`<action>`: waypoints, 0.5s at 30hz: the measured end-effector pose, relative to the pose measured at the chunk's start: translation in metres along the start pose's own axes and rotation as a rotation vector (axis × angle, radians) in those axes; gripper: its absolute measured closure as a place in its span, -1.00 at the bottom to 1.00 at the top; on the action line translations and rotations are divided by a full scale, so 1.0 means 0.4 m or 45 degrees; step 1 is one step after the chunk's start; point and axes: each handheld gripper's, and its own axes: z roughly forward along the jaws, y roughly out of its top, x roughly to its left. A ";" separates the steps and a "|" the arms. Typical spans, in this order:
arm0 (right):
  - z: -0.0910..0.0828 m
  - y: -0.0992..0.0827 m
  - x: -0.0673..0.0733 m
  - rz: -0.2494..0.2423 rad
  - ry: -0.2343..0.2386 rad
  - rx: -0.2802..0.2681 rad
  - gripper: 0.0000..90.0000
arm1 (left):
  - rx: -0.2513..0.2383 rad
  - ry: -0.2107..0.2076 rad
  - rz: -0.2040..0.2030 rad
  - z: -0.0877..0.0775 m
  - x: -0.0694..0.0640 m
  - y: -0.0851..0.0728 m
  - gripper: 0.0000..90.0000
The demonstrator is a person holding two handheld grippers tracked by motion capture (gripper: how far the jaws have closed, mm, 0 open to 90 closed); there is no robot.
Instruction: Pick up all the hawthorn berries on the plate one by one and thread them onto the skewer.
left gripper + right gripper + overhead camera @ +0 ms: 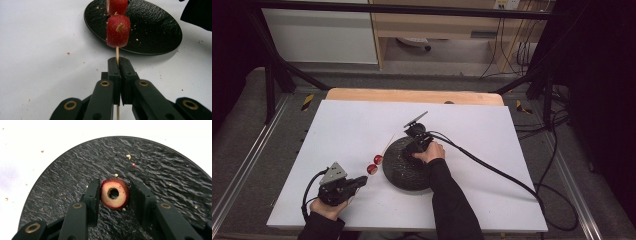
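My left gripper point(362, 181) point(118, 62) is shut on the lower end of a thin wooden skewer point(117, 52) above the white board. Two red fruit pieces point(372, 169) point(118, 30) are threaded on the skewer just beyond the jaws, and its bare tip slants up toward the far side. My right gripper point(413, 148) point(114, 193) points down over the black textured plate point(404, 172) point(160, 162). Its jaws press on both sides of a red fruit slice point(115, 193). The slice's pale cut face and centre hole face the camera, and it rests on the plate.
The white board point(342, 125) covers a wooden table whose far edge point(412, 95) shows behind it. Crumbs dot the plate and the board. A thick cable point(492, 167) trails from the right gripper across the board's right side. Dark frame bars stand around the table.
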 end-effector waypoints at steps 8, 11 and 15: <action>-0.001 0.001 -0.001 0.007 0.003 0.005 0.38 | -0.001 0.000 0.001 0.000 -0.001 0.000 0.96; -0.006 0.001 -0.001 0.005 0.002 -0.006 0.38 | 0.000 0.000 0.001 0.001 -0.001 0.000 0.96; -0.021 0.002 0.003 0.003 0.008 -0.019 0.38 | 0.000 0.002 0.002 0.001 -0.002 0.000 0.96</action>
